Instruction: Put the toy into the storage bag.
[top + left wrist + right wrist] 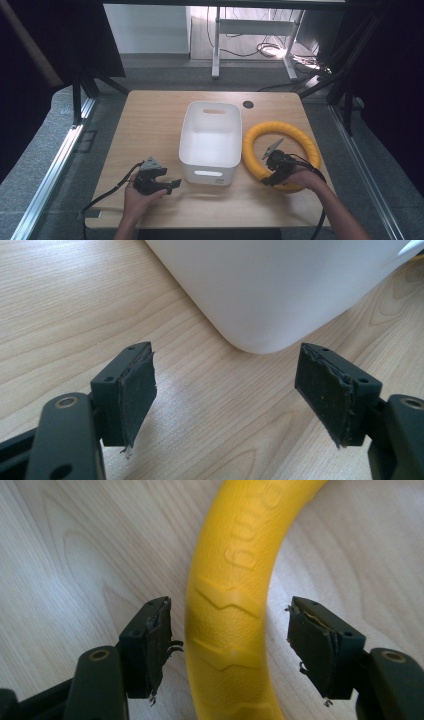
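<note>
A white plastic bin with cut-out handle slots is sitting in the middle of a light wooden table, and a yellow ring is lying flat on the tabletop just beside the bin's right wall. The person's left hand is holding the left gripper low over the table near the bin's front left corner, with its jaws pointing toward the bin. In the left gripper view that gripper is standing wide open, its two black padded jaws well apart with bare wood grain between them and the rounded white corner of the bin rising just ahead, untouched. The person's right hand is holding the right gripper over the near part of the ring. In the right gripper view this gripper is also spread open, its jaws straddling the ring's band, one jaw on each side and neither pad pressing on it; the left pad is sitting close to the band and the right pad is standing farther off. Raised chevron ridges and moulded lettering are showing on the yellow surface, and both sets of pads are looking frayed at the edges
</note>
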